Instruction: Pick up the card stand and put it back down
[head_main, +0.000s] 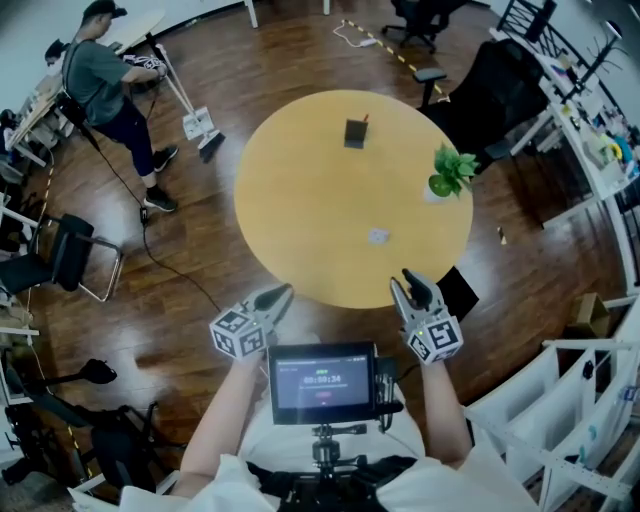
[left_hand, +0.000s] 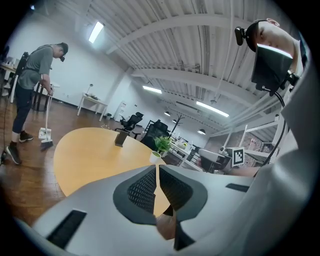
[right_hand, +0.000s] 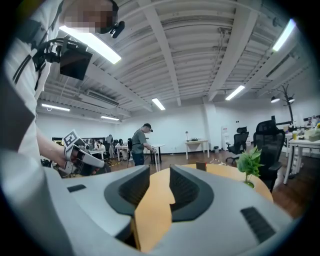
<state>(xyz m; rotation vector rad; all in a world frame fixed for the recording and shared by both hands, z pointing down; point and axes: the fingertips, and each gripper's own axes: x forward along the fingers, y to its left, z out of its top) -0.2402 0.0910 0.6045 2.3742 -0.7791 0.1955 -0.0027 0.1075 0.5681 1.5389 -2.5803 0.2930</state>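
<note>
The card stand (head_main: 355, 132) is a small dark upright block at the far side of the round yellow table (head_main: 300, 220); it also shows as a dark card stand (left_hand: 120, 138) in the left gripper view and a small card stand (right_hand: 201, 166) in the right gripper view. Both grippers hover at the table's near edge, far from it. My left gripper (head_main: 280, 297) (left_hand: 157, 170) has its tips together, nothing between them. My right gripper (head_main: 408, 285) (right_hand: 160, 172) stands open, only bare tabletop showing in its gap.
A potted plant (head_main: 450, 172) (left_hand: 161, 145) (right_hand: 249, 162) stands at the table's right rim, and a small white card (head_main: 378, 236) lies nearer me. A person with a broom (head_main: 110, 85) works at the far left. Chairs (head_main: 60, 255) and white shelving (head_main: 580, 400) flank the table.
</note>
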